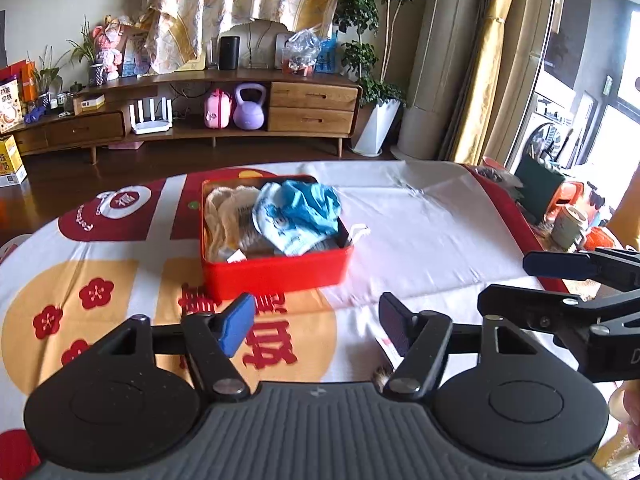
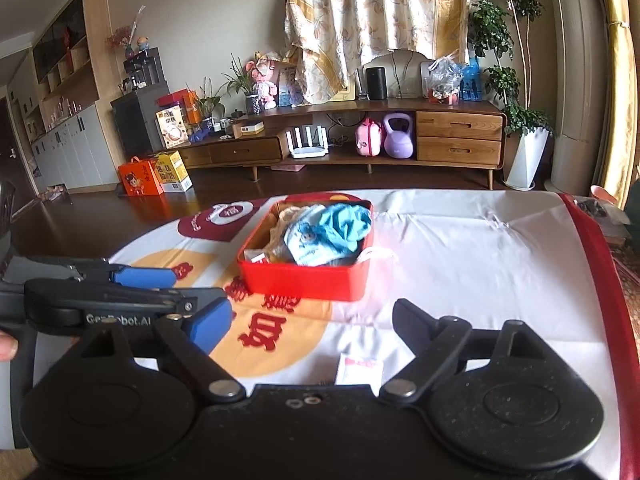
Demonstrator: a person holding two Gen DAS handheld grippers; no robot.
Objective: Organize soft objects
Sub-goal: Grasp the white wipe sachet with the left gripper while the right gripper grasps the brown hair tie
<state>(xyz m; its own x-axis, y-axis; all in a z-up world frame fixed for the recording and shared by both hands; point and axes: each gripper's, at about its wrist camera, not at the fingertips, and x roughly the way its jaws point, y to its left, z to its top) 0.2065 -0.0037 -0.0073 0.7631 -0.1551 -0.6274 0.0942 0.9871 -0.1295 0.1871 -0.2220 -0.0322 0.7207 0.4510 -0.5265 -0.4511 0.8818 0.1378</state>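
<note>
A: Soft things [image 1: 280,216] fill the red tin [image 1: 276,272], is that right?

B: Yes. The tin sits on the white cloth [image 1: 420,232] with red and yellow prints, near the middle of the table. A blue crumpled piece [image 1: 312,204] lies on top at the far right, a white and blue striped piece [image 2: 308,246] beside it, and cream fabric [image 1: 228,212] along the left side. A white drawstring [image 1: 360,232] hangs just outside the tin's right edge.

A: And the tongs?

B: The left gripper [image 1: 316,326] hangs over the cloth on the near side of the tin, its blue-padded fingers [image 1: 238,324] spread apart with nothing between them. The right gripper [image 2: 312,326] is also spread and empty, at about the same distance from the tin.

A: Are they close to each other?

B: Side by side. Each camera catches the other tool at its edge.

A: Anything else on the table?

B: A small white packet [image 2: 358,370] with red print lies on the cloth, just under the right gripper. Past the table, a wooden TV cabinet [image 2: 400,136] holds a purple kettlebell [image 2: 398,136] and a pink case [image 2: 368,138].
</note>
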